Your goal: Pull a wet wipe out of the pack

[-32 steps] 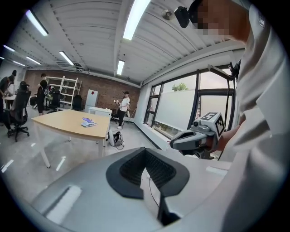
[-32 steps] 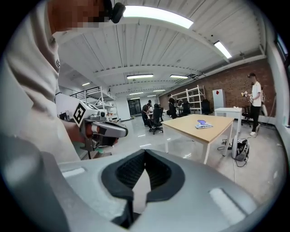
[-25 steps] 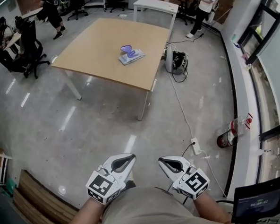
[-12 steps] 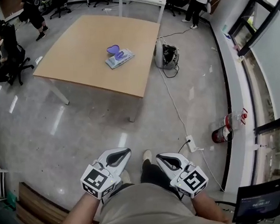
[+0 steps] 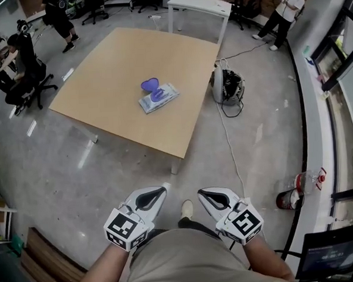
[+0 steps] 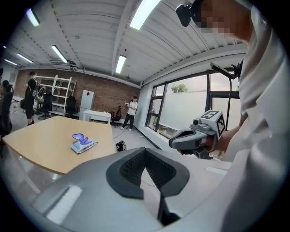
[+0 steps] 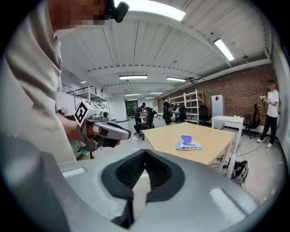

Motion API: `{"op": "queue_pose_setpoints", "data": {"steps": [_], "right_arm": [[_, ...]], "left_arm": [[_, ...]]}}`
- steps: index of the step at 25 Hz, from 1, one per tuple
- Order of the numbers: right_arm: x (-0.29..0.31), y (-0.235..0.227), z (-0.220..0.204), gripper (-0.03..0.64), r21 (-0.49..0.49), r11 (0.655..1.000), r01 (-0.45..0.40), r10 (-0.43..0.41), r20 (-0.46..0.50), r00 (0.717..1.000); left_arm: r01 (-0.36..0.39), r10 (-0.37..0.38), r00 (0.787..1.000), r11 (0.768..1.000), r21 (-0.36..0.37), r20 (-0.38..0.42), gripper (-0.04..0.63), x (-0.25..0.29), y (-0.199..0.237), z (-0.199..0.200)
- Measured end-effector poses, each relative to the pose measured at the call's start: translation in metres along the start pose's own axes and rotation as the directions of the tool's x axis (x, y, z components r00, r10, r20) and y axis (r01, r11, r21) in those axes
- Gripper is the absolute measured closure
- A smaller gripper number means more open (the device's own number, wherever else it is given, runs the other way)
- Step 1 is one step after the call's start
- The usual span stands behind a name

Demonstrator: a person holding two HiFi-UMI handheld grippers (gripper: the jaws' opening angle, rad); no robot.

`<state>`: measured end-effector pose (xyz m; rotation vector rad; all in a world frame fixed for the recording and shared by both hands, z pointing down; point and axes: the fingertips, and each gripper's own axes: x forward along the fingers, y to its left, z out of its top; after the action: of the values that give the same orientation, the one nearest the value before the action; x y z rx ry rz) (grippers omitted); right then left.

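Observation:
The wet wipe pack (image 5: 160, 99) lies flat near the middle of a wooden table (image 5: 118, 57), its purple lid (image 5: 150, 84) flipped open. It also shows small in the left gripper view as the pack (image 6: 84, 144) and in the right gripper view as the pack (image 7: 187, 145). Both grippers hang close to the person's body, far short of the table, over the floor. My left gripper (image 5: 159, 192) and right gripper (image 5: 204, 193) are shut with nothing between the pads. The jaws of each meet at the tips in its own view.
A white desk (image 5: 198, 4) stands behind the table. A dark bag with cables (image 5: 228, 84) sits on the floor by the table's right corner. A red cylinder (image 5: 289, 197) lies near the window wall. Seated people (image 5: 16, 55) are at the left, and one person (image 5: 285, 8) stands at the back right.
The table and pack have come nearer and lower in the head view as the person walks toward them. Both grippers keep the same shut pose at the body.

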<state>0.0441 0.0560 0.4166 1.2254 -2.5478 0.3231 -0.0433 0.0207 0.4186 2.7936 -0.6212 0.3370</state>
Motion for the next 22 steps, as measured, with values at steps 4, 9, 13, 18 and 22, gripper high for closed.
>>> {"op": "queue_pose_setpoints", "data": {"steps": [4,9,13,18,22], "right_arm": [[0.008,-0.058,0.004,0.615,-0.005,0.998,-0.066,0.066,0.009,0.998],[0.029,-0.106,0.002,0.615,0.018,0.997,-0.075,0.076,-0.012,0.997],[0.061,-0.141,0.009,0.615,0.023,0.998,-0.065,0.066,-0.040,0.997],[0.106,-0.167,0.028,0.615,0.005,0.998,-0.066,0.066,-0.052,0.996],[0.143,-0.189,0.037,0.615,-0.009,0.998,-0.055,0.054,-0.069,0.996]], "left_arm": [[-0.058,0.058,0.998,0.998,-0.007,0.021,0.594,0.055,0.022,0.025],[-0.076,0.075,0.997,0.996,-0.044,-0.008,0.594,0.090,0.053,0.028],[-0.088,0.087,0.996,0.994,-0.059,-0.018,0.594,0.113,0.098,0.036],[-0.118,0.116,0.993,0.991,-0.062,-0.030,0.594,0.131,0.169,0.045],[-0.127,0.124,0.991,0.989,-0.079,-0.044,0.594,0.148,0.219,0.038]]}}
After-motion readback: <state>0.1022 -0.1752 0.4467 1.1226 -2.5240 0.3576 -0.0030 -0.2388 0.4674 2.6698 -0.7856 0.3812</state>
